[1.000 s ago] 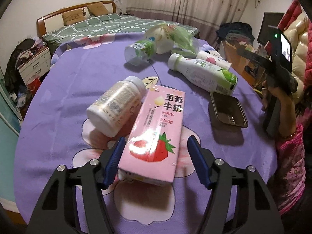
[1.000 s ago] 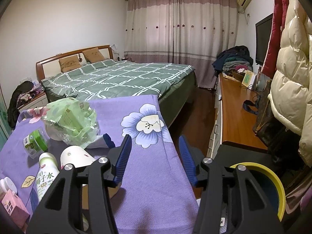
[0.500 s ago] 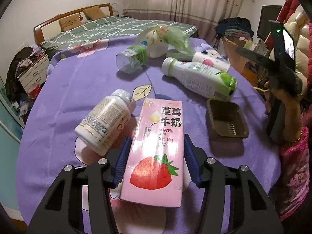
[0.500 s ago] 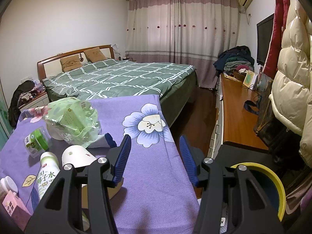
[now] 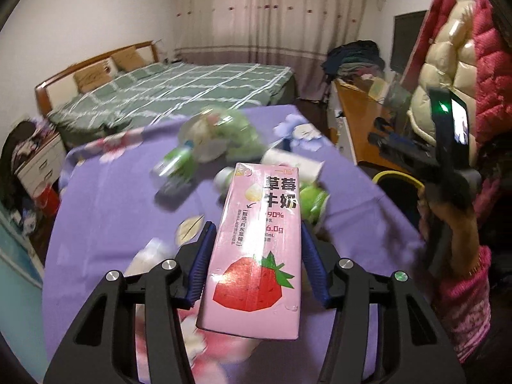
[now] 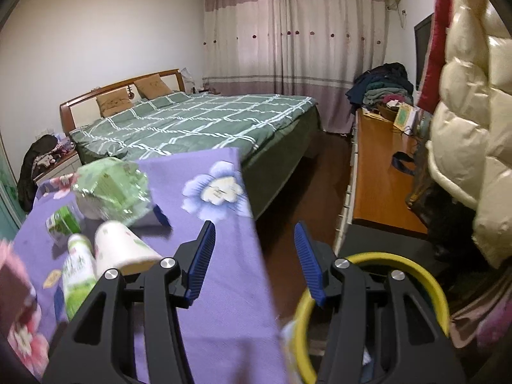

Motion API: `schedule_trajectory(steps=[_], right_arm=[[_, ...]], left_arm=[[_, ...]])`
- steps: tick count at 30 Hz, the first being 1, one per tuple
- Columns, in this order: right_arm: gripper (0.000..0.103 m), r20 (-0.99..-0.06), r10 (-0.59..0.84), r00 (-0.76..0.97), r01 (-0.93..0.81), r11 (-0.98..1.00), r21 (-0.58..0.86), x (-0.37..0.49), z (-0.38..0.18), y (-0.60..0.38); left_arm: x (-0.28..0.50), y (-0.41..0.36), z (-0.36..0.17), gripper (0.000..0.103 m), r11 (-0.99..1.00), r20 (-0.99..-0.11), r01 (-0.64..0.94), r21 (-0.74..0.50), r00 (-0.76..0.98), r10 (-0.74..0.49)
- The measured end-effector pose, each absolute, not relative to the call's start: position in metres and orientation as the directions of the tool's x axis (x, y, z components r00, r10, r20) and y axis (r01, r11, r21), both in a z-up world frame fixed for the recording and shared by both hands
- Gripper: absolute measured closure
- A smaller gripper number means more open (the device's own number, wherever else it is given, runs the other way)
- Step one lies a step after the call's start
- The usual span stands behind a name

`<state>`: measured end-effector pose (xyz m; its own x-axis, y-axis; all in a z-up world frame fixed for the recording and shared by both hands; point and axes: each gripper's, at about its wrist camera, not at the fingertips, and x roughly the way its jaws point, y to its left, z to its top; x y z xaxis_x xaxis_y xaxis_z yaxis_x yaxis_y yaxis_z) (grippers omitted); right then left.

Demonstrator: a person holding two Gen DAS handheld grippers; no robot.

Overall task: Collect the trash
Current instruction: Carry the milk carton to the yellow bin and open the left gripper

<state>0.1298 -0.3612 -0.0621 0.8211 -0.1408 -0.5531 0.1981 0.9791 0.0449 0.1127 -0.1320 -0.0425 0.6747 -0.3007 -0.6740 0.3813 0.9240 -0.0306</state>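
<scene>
Strawberry milk carton (image 5: 256, 249) hides part of the blurred bottles (image 5: 179, 166) behind it on the purple tablecloth (image 5: 105, 198). Left gripper (image 5: 254, 262) clamps the carton's long sides, blue pads (image 5: 200, 265) pressed against it; its long axis points away, top end forward. Right gripper (image 6: 254, 262) stands open, empty, above the yellow-rimmed bin (image 6: 428, 284).

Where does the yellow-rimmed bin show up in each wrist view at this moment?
Left wrist: yellow-rimmed bin at right of centre, beyond the table's edge, mostly hidden behind the right gripper.
Right wrist: yellow-rimmed bin at the bottom right, just behind the gripper's fingers.
Shared landmark: the green checked bed.
</scene>
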Motion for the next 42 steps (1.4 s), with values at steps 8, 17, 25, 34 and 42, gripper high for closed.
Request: schedule_trajectory(steps=[8, 17, 25, 34, 42], right_arm=[[0.052, -0.556, -0.206, 0.805, 0.285, 0.957, 0.06, 0.062, -0.071, -0.425], [0.049, -0.539, -0.314, 0.781, 0.413, 0.908, 0.069, -0.017, -0.071, -0.476], [0.048, -0.549, -0.377, 0.746, 0.495, 0.866, 0.077, -0.051, -0.074, -0.501], [0.048, -0.567, -0.386, 0.728, 0.517, 0.852, 0.084, -0.048, -0.078, -0.503], [0.048, -0.585, -0.336, 0.738, 0.464, 0.882, 0.078, -0.026, -0.079, -0.484]], left_arm=[[0.14, -0.228, -0.046, 0.05, 0.848, -0.684, 0.526, -0.059, 0.598, -0.418], [0.155, -0.358, -0.068, 0.05, 0.748, -0.718, 0.66, -0.065, 0.49, -0.494], [0.15, -0.439, -0.089, 0.05, 0.681, -0.747, 0.729, -0.065, 0.417, -0.518], [0.149, -0.452, -0.094, 0.025, 0.688, -0.738, 0.724, -0.045, 0.441, -0.511], [0.143, -0.361, -0.045, 0.017, 0.741, -0.644, 0.667, -0.079, 0.533, -0.548]])
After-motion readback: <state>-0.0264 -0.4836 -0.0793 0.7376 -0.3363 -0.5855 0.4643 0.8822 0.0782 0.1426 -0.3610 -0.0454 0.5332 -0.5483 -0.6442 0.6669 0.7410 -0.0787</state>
